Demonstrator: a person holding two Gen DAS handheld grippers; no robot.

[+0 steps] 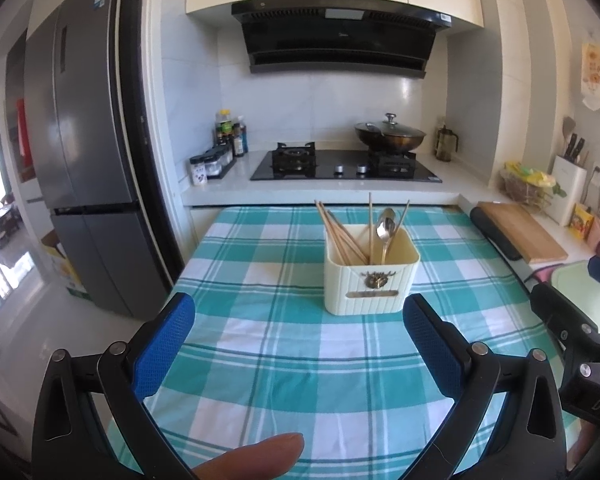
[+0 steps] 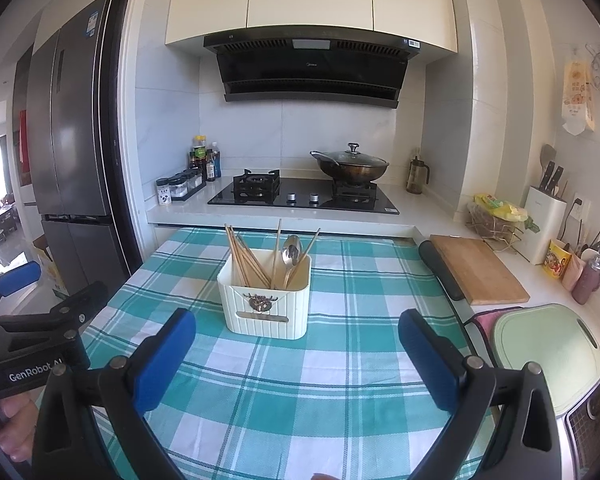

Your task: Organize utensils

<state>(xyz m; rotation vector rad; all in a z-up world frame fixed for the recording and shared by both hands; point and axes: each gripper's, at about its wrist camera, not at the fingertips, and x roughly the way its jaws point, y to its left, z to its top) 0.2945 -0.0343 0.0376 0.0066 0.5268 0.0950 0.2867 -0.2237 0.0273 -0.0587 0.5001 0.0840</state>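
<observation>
- Centrally: checked teal cloth (image 1: 260, 360) on table, stove (image 1: 344, 166) and wok (image 1: 390, 136) behind.
- Cream holder (image 1: 370, 280) upright mid-cloth, holding chopsticks (image 1: 342, 236) and spoon (image 1: 384, 228).
- Left gripper (image 1: 298, 344): fingers apart, empty.
- Right gripper (image 2: 296, 356): fingers apart, empty.

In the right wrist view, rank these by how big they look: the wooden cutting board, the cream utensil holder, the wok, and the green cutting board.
1. green cutting board, though it sits nearest the camera
2. wooden cutting board and cream utensil holder, too alike to rank
3. wok, farthest away
</observation>
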